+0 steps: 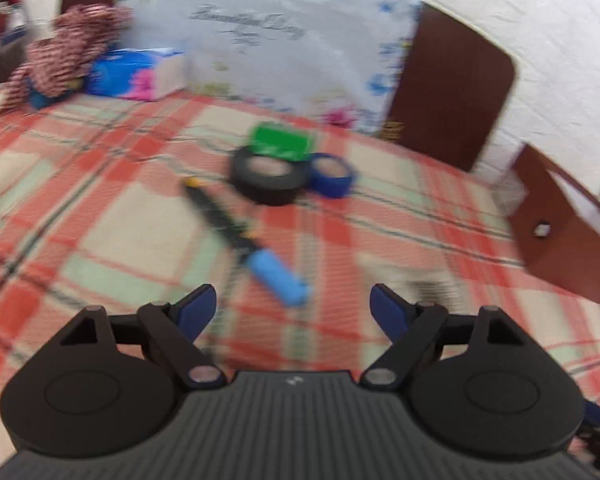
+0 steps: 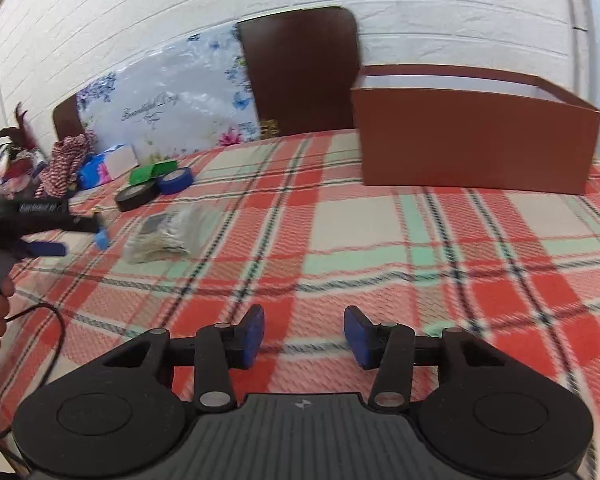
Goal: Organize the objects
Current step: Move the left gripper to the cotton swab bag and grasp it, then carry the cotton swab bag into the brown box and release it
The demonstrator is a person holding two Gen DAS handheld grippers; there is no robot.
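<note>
In the left wrist view a black tool with a blue handle [image 1: 252, 240] lies on the plaid cloth just ahead of my open, empty left gripper [image 1: 292, 312]. Behind it sit a black tape roll [image 1: 270, 178], a blue tape roll [image 1: 334, 176] and a green box [image 1: 282, 142]. A brown open box [image 2: 476, 136] stands at the far right of the table. My right gripper [image 2: 304, 338] is open and empty above bare cloth. A clear bag of small parts [image 2: 160, 236] lies left of it. The left gripper also shows at the left edge of the right wrist view [image 2: 80, 236].
A blue and pink tissue pack [image 1: 136, 74] and a red-white striped cloth [image 1: 68, 52] lie at the far left. Brown chair backs [image 2: 300, 72] and a floral plastic-wrapped panel [image 2: 164, 108] stand against the white brick wall behind the table.
</note>
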